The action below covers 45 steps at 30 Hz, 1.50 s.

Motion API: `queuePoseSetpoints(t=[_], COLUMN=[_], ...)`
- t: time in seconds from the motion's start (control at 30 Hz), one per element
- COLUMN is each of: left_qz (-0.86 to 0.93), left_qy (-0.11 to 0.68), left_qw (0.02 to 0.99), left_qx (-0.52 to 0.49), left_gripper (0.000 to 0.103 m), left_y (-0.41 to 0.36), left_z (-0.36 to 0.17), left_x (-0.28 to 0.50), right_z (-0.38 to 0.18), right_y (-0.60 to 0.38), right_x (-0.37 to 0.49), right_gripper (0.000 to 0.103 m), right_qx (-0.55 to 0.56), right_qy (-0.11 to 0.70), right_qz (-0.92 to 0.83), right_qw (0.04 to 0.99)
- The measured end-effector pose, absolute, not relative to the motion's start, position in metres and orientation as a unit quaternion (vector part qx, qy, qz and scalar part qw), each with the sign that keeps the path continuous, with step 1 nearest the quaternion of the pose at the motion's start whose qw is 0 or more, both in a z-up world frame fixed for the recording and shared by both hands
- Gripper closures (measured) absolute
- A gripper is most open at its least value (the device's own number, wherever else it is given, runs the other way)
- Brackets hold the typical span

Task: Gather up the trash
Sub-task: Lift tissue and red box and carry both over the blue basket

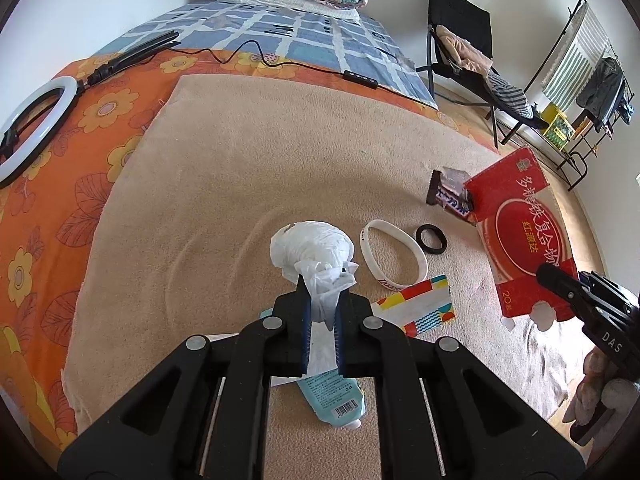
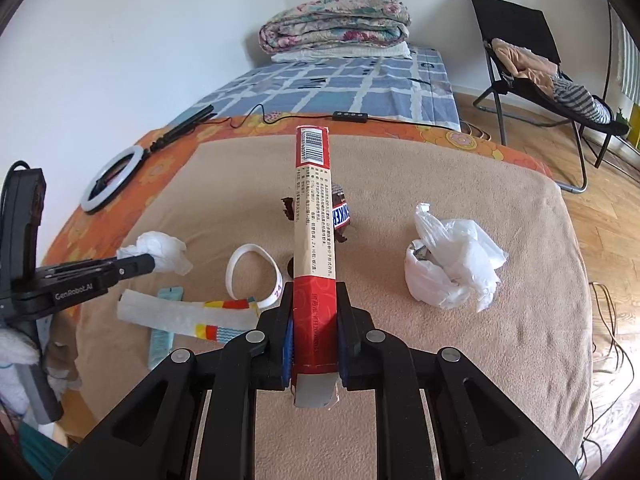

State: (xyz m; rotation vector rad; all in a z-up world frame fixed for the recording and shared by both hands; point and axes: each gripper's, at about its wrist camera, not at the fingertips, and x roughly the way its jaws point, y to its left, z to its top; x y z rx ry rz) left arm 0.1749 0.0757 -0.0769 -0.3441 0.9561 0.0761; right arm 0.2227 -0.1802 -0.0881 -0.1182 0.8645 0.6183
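Note:
My left gripper (image 1: 323,296) is shut on a crumpled white wad (image 1: 312,246), held just above the tan blanket (image 1: 240,184). From the right wrist view this gripper (image 2: 149,264) and the wad (image 2: 160,252) are at the left. My right gripper (image 2: 314,320) is shut on a long red carton (image 2: 314,216), which sticks out forward; the carton (image 1: 520,232) and that gripper (image 1: 554,278) appear at the right of the left wrist view. On the blanket lie a Snickers wrapper (image 2: 342,216), a crumpled white plastic bag (image 2: 452,268) and a colourful paper strip (image 2: 188,316).
A white wristband (image 1: 394,256), a black hair tie (image 1: 430,238) and a light-blue tube (image 1: 336,396) also lie on the blanket. A ring light (image 1: 36,128) and its cable sit at the left. Folded quilts (image 2: 336,24) are at the bed's far end, a black chair (image 2: 532,60) on the right.

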Motion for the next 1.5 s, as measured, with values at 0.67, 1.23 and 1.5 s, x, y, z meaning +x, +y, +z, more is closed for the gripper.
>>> queuePoseSetpoints(t=[0.67, 1.23, 1.5], left_qz=[-0.01, -0.054, -0.056], left_qy=[0.427, 0.445, 0.462], left_qw=[0.893, 0.886, 0.876], left_qx=[-0.14, -0.118, -0.126], left_gripper=[0.096, 0.096, 0.096], left_y=[0.055, 0.018, 0.013], left_z=[-0.03, -0.039, -0.058], left_x=[0.114, 0.001, -0.043], right_z=[-0.082, -0.089, -0.099], right_y=[-0.221, -0.234, -0.228], right_x=[0.139, 0.032, -0.017], right_gripper=[0.088, 0.088, 0.088], right_qx=[-0.05, -0.056, -0.082], right_qy=[0.421, 0.456, 0.473], right_qz=[0.3, 0.347, 0.371], right_qw=[0.854, 0.818, 0.795])
